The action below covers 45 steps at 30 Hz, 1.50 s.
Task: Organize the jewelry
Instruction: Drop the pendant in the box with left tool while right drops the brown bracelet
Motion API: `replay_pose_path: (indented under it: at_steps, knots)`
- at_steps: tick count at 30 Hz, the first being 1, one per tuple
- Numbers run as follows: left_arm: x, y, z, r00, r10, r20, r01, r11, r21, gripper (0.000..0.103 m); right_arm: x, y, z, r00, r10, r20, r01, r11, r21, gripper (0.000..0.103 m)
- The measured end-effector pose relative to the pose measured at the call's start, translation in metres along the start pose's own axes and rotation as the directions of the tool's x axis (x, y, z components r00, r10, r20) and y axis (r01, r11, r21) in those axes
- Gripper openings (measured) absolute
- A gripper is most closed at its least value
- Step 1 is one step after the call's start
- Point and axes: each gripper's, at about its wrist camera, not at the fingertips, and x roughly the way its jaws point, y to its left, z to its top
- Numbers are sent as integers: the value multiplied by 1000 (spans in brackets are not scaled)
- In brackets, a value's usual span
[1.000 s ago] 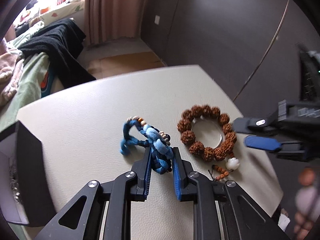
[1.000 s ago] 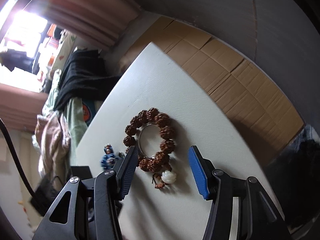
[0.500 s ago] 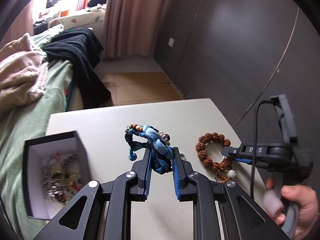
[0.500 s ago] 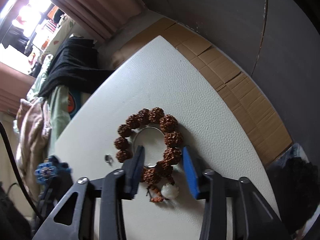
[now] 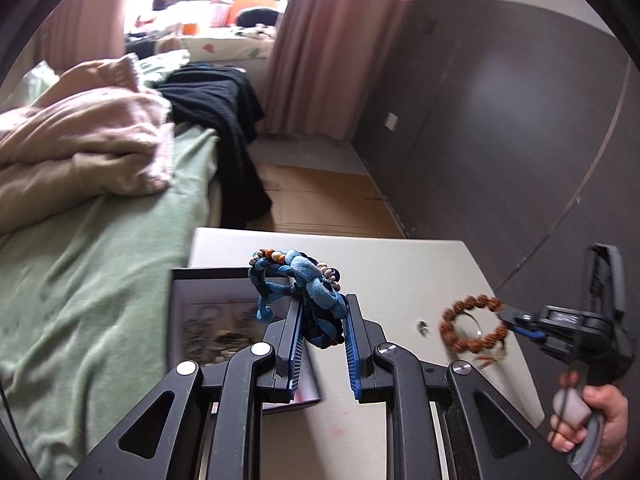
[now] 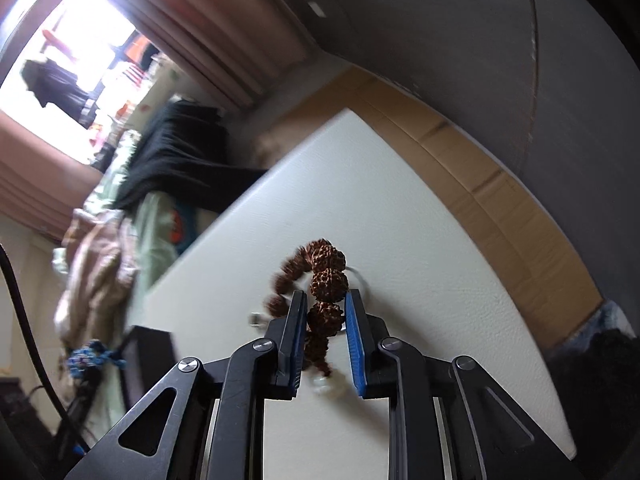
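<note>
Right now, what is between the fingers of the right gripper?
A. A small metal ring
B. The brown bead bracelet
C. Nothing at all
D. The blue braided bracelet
B. In the right wrist view the right gripper is closing on a knobbly bead of the brown bead bracelet over the table, while the blue braided bracelet sits in the left gripper.
</note>
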Motion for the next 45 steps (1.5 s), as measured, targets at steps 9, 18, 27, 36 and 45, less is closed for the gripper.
replay_pose_path:
  at_steps: [9, 18, 27, 36, 45]
  knots:
    - [-9, 39, 5, 1000, -12, 8, 13, 991, -130, 25, -14, 32, -16, 985, 168, 33, -166, 985, -41, 21]
    - [-26, 51, 11, 998, 4, 69, 8, 986, -168, 71, -15, 68, -34, 967, 255, 11, -252, 961, -114, 21]
    - [-33, 70, 16, 995, 24, 92, -1, 971, -239, 71, -20, 120, -45, 921, 389, -13, -383, 901, -202, 21]
    - [-41, 88, 17, 993, 7, 117, 30, 950, -311, 71, 1, 170, -67, 915, 401, -54, -400, 876, -270, 21]
    - [-47, 108, 19, 991, 10, 132, 42, 921, -386, 71, 27, 191, -77, 941, 330, -72, -336, 896, -291, 21]
